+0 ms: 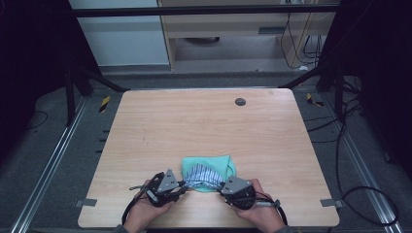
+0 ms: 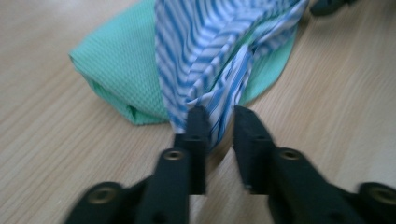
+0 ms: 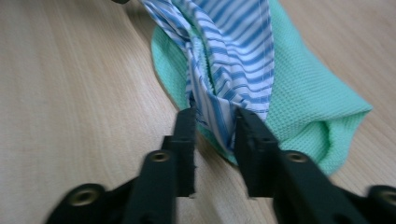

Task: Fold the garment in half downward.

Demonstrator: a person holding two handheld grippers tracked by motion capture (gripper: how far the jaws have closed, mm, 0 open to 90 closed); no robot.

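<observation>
A folded cloth bundle lies on the wooden table (image 1: 204,126), close to the near edge and about in the middle of its width; it is made of a green cloth (image 1: 216,164) with a waffle-like weave and a blue-and-white striped cloth (image 1: 200,175) which lies on top of it and in its fold.

The left gripper (image 1: 180,187) is at the left end of the bundle, held by the person's left hand (image 1: 145,208); the right gripper (image 1: 222,188) is at the right end, held by the right hand (image 1: 260,211); both point inwards, toward each other, low over the table.

In the left gripper view the two black jaws of the left gripper (image 2: 219,126) stand a little apart; a bunched corner of the striped cloth (image 2: 205,51) sits between them and touches the left jaw, while a narrow gap shows beside the right jaw; so the jaws are partly open around the cloth and do not pinch it firmly. The green cloth (image 2: 121,65) lies behind and to the left in this view.

In the right gripper view the right gripper (image 3: 215,123) shows the same: its jaws are slightly apart with a gathered fold of the striped cloth (image 3: 233,51) between them; the cloth lies against the jaw on the right of the view and is hardly pressed. The green cloth (image 3: 308,102) spreads to the right, flat on the table.

A small dark round spot (image 1: 240,102) is on the far part of the table, well apart from the bundle.
</observation>
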